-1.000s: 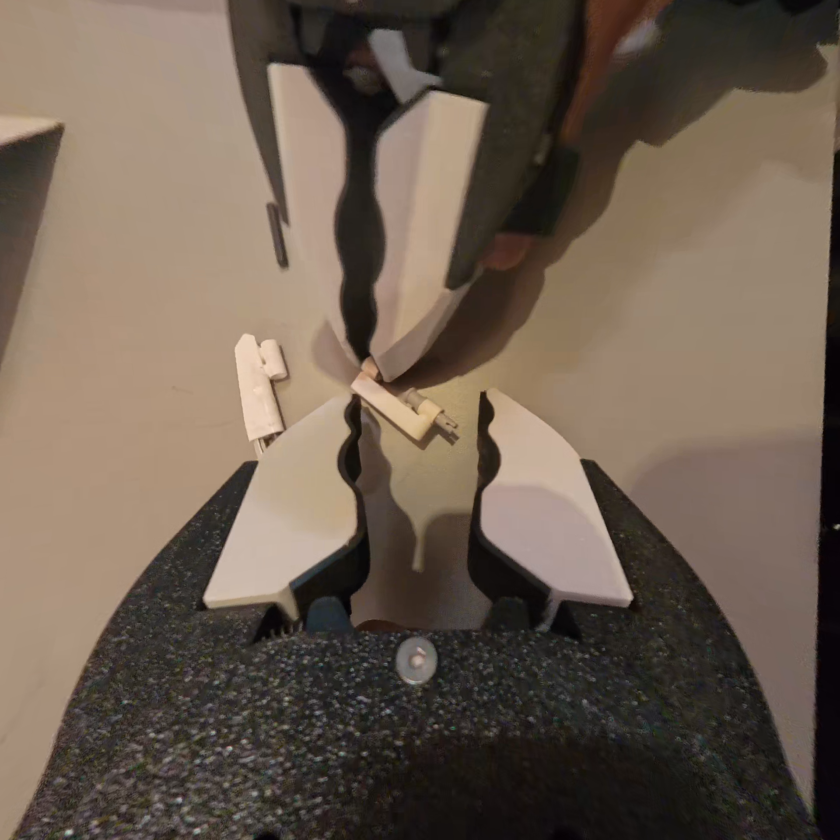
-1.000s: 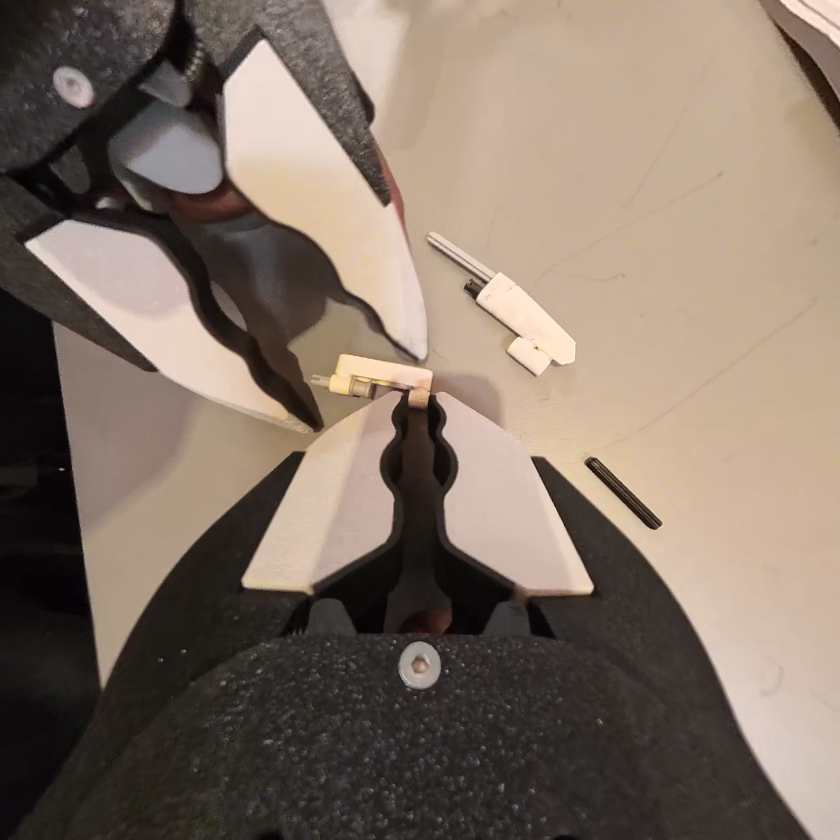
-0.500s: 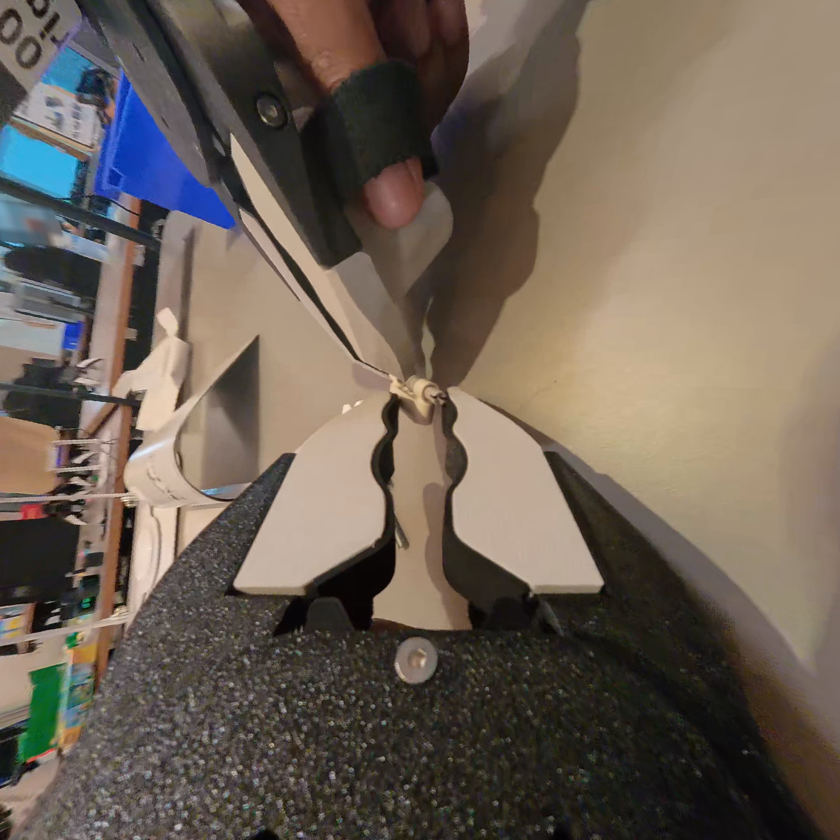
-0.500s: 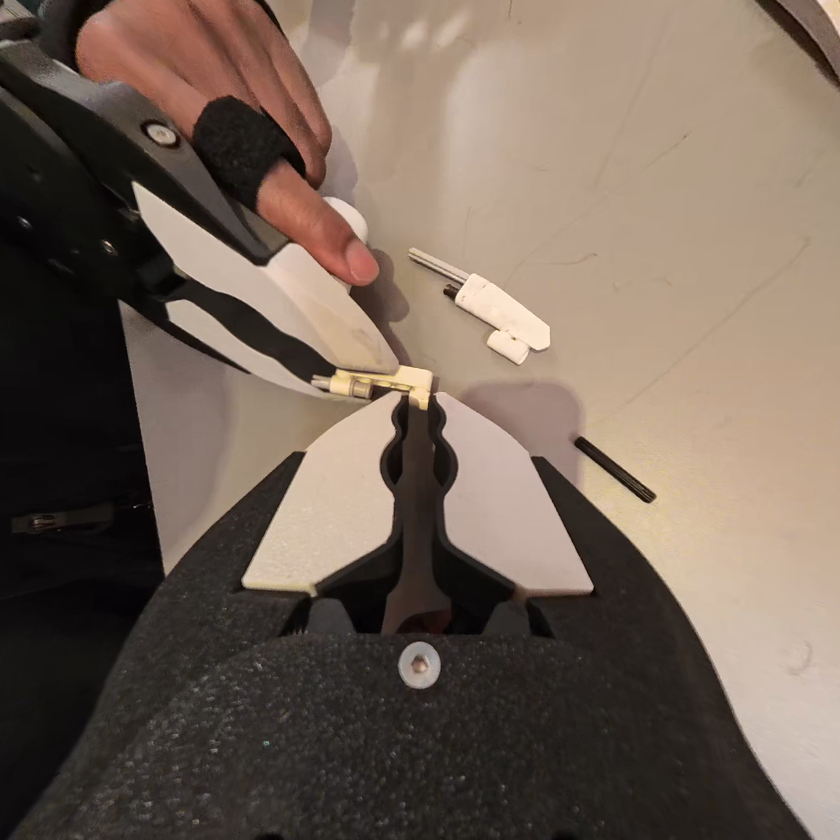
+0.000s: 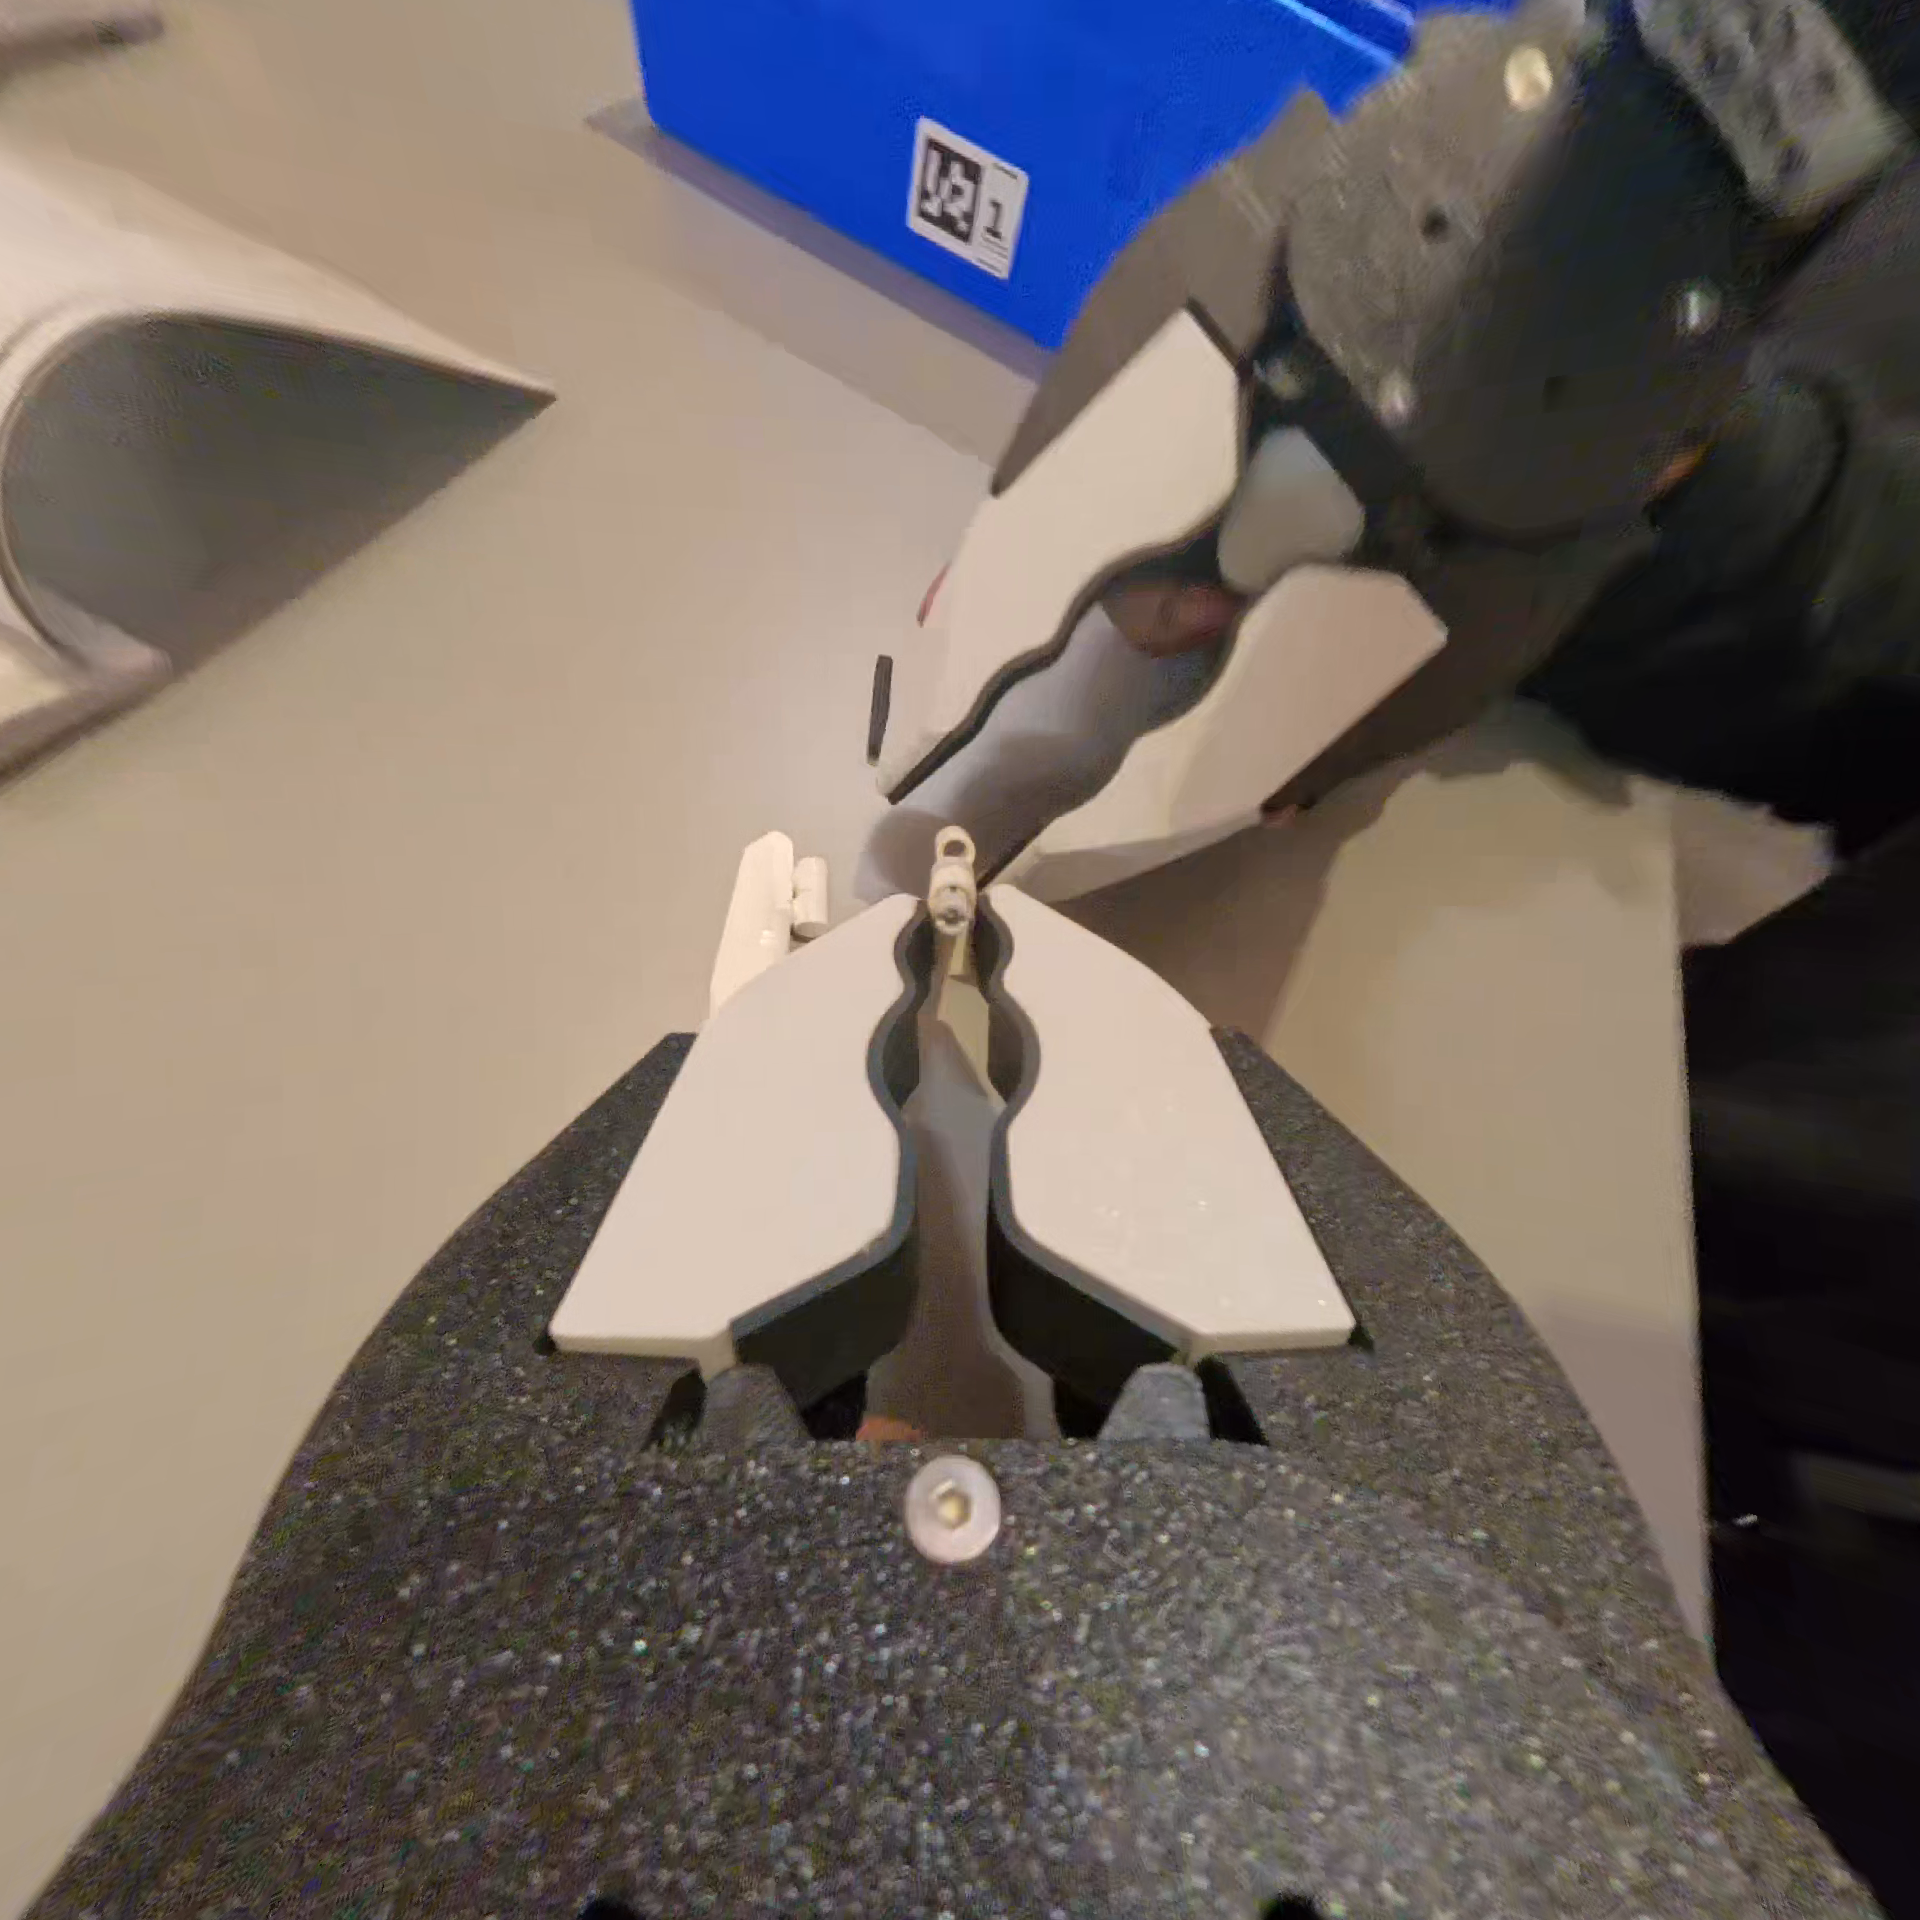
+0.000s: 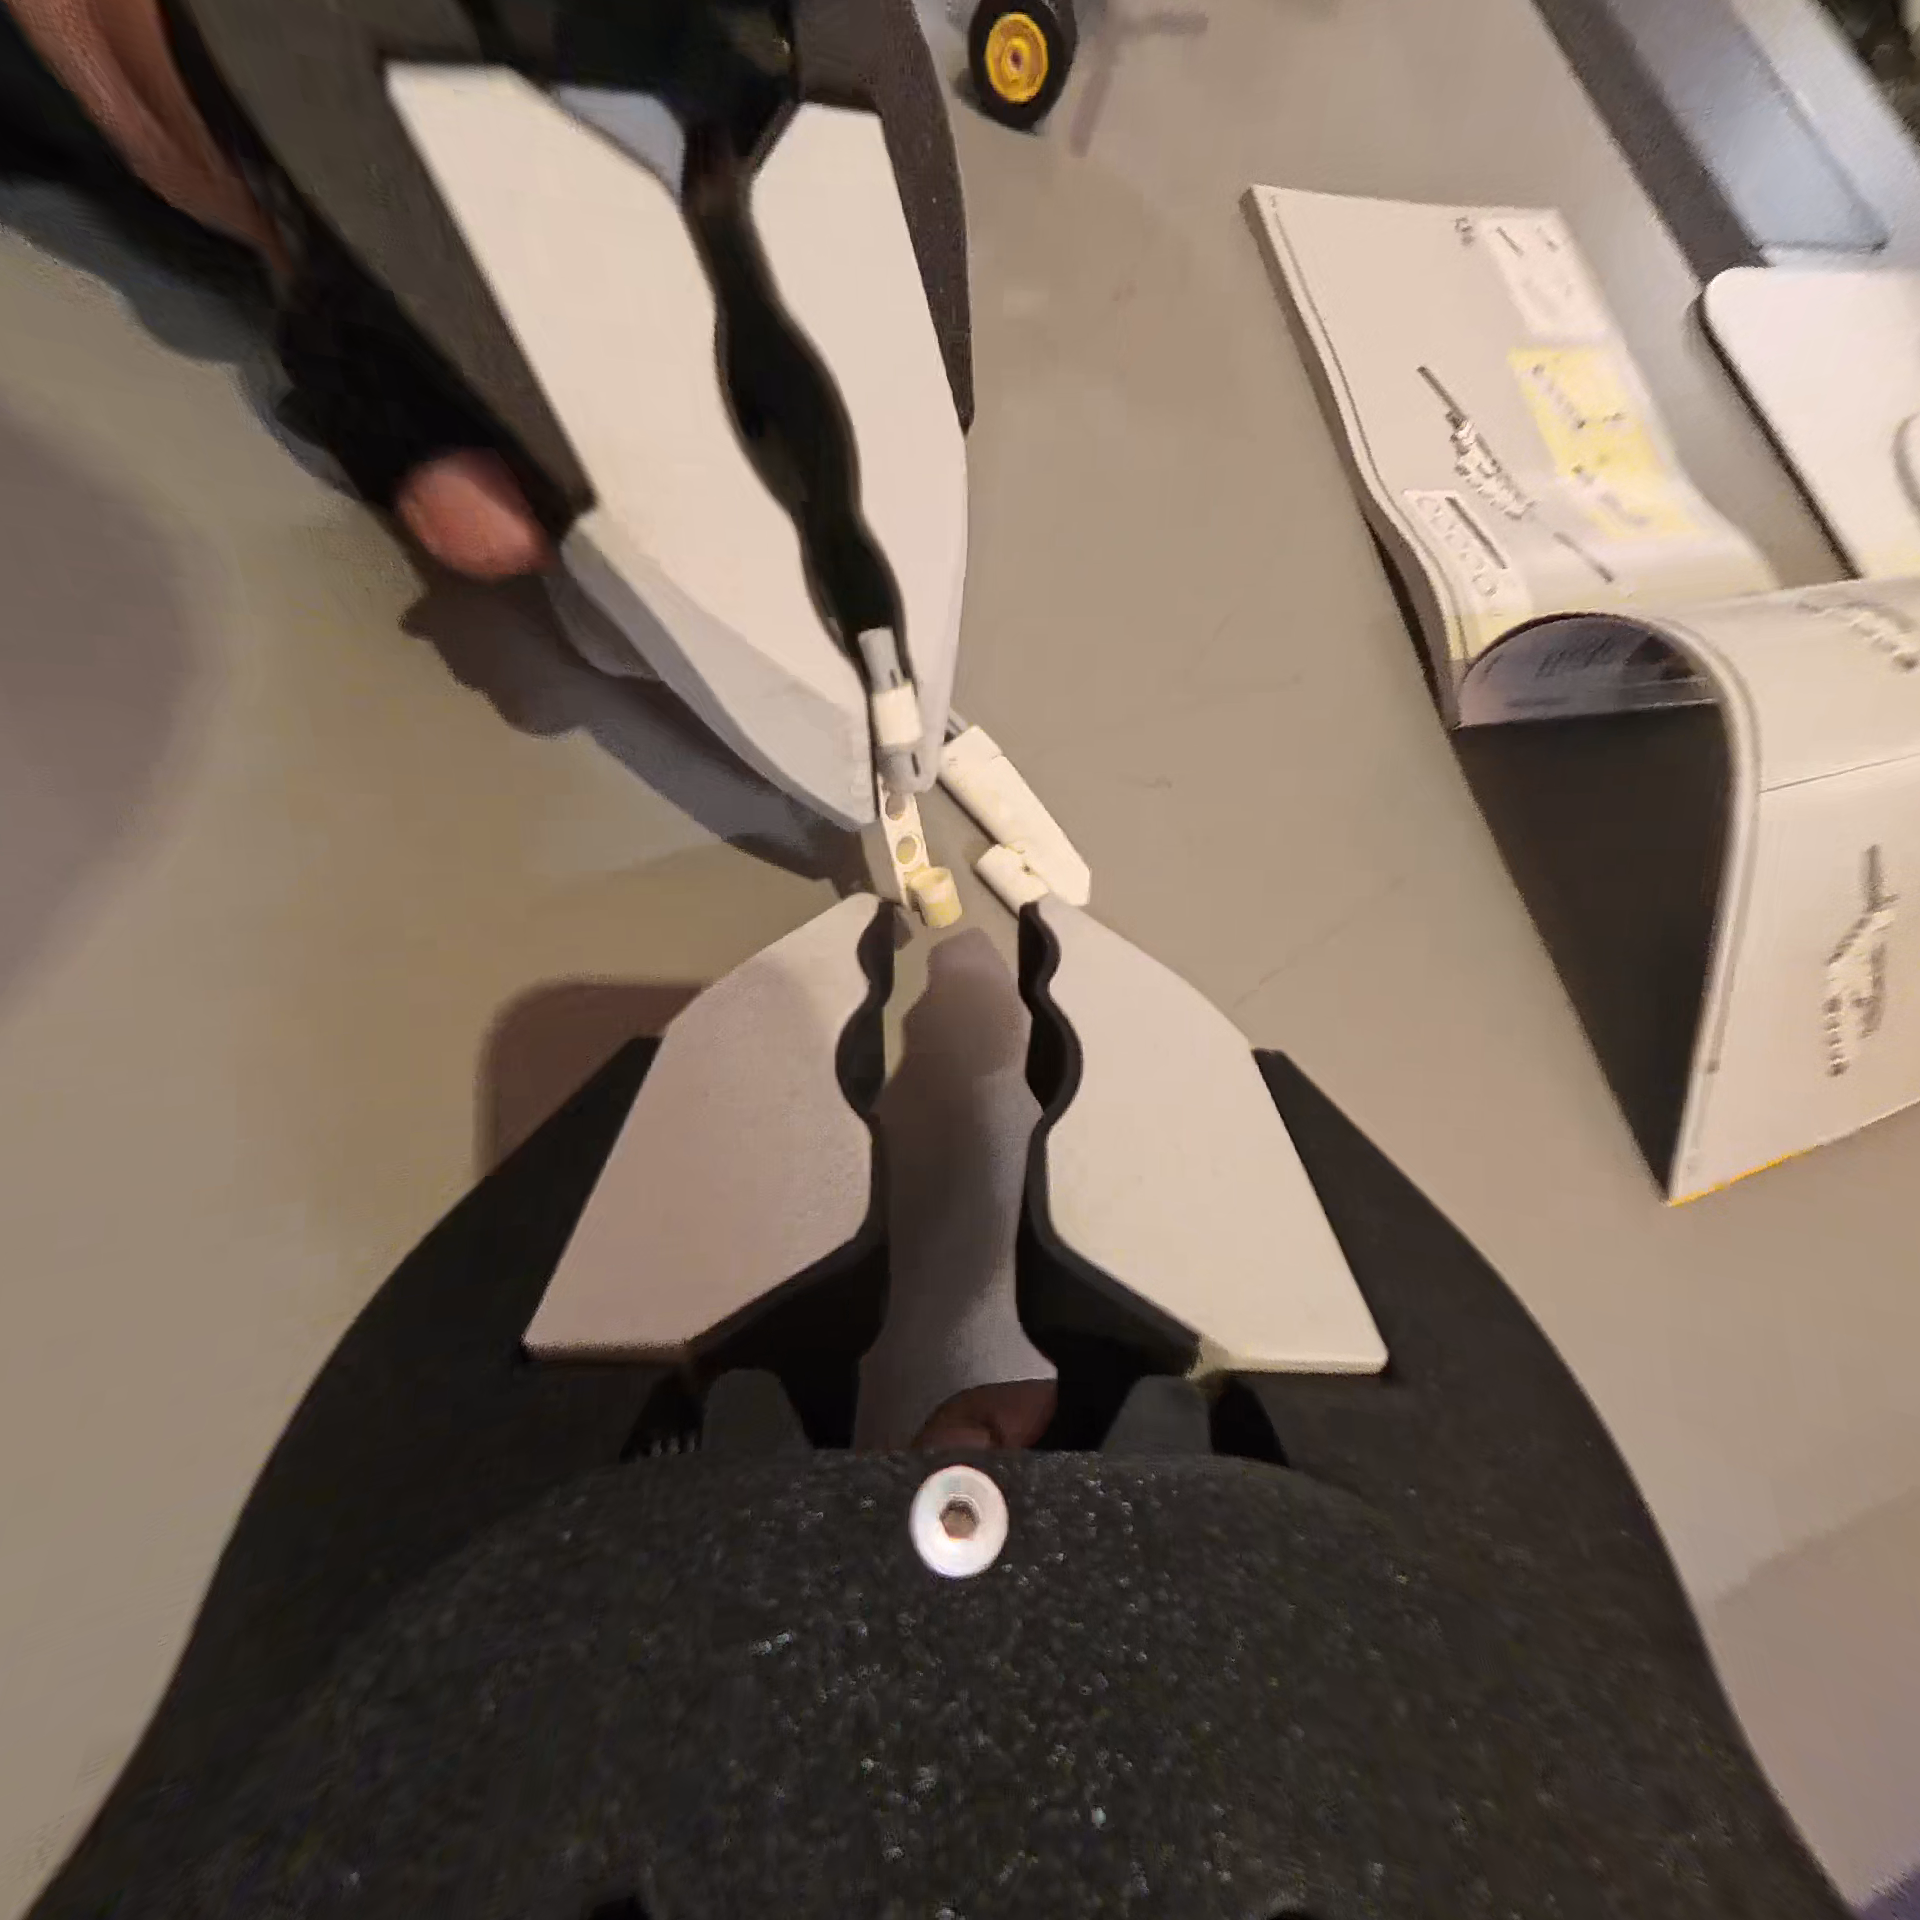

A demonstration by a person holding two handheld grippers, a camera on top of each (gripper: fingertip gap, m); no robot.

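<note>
My left gripper (image 5: 954,902) is shut on a small cream-white beam piece (image 5: 951,862), pinching its grey pin end, and holds it above the table. The right wrist view shows the same: the left gripper (image 6: 904,769) grips the pin end of the piece (image 6: 902,842), whose other end carries a yellowish bush. My right gripper (image 6: 954,914) is open, and that bush end hangs just in front of its tips with a gap on the right side. In the left wrist view the right gripper (image 5: 977,821) stands open just beyond the piece.
A second white part (image 5: 764,914) lies on the beige table (image 5: 416,935), also seen in the right wrist view (image 6: 1013,821). A short black pin (image 5: 881,717) lies beyond it. A blue bin (image 5: 831,125), an open booklet (image 6: 1558,468) and a yellow-hubbed wheel (image 6: 1018,52) lie farther off. Only a small space, under 4 cm, lies between the two pairs of fingers. The yellow-hubbed wheel (image 6: 1018,52) is about equally far from each gripper, around 25 centimetres.
The right gripper, which had held the piece by its bush end, has opened and let go. The left gripper has shut on the pin end and now carries the piece alone. Both grippers have turned.
</note>
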